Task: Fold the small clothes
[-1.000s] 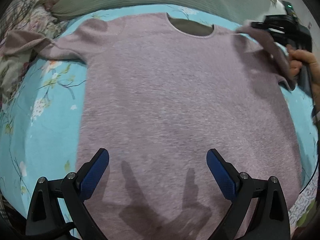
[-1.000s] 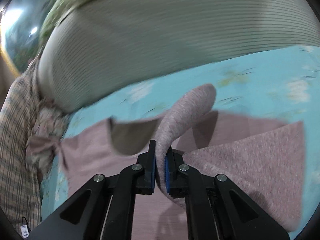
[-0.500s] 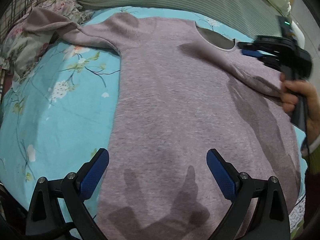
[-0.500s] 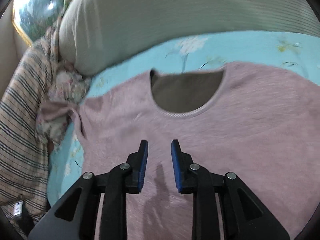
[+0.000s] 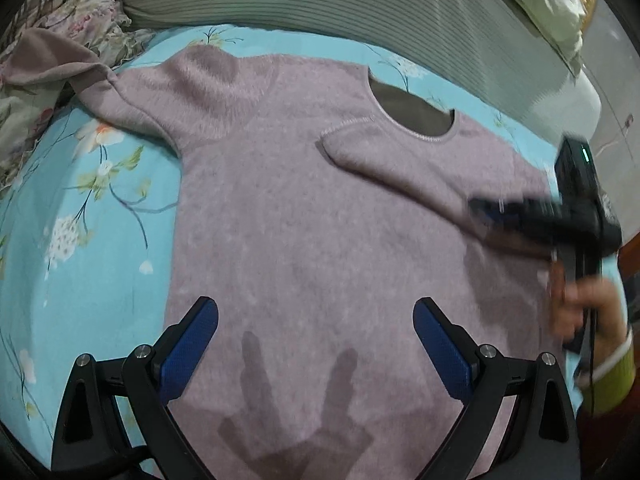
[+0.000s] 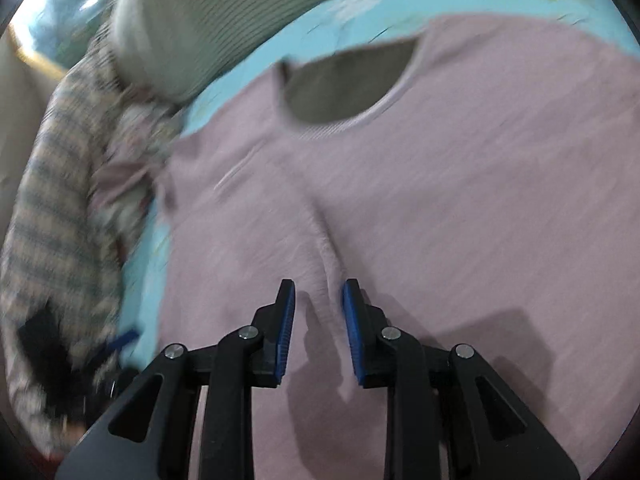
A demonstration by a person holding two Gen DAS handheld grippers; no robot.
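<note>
I've got the pink sweater (image 5: 312, 216) spread flat across the blue flowered sheet (image 5: 80, 208), neckline (image 5: 412, 114) pointing away from me toward the grey ribbed pillow (image 5: 360, 12). One sleeve (image 5: 400, 160) lies folded in across the chest, its cuff just below the neckline. The other sleeve (image 5: 132, 92) stretches out to the far side, its end draped over the crumpled floral bedding (image 5: 60, 40) at the sheet's edge.

My left gripper (image 5: 316, 332) hovers over the lower body of the sweater, jaws wide apart, nothing between them, its shadow falling on the knit beneath.

My right gripper (image 6: 318, 314) sits low over the folded sleeve, pointing down along it. Its jaws stand a little apart, and the blue pads (image 6: 287, 320) are clear of the fabric: a ridge of sleeve (image 6: 328, 248) runs up between the fingertips but neither pad presses on it. From the left wrist view I see that same tool (image 5: 532, 216) blurred at the sleeve's shoulder end, with the hand (image 5: 580, 308) gripping its handle and a yellow-green cuff (image 5: 612, 376) at the wrist.

From the right wrist view, a striped and plaid cloth (image 6: 52, 208) is heaped at the left edge, badly smeared.
</note>
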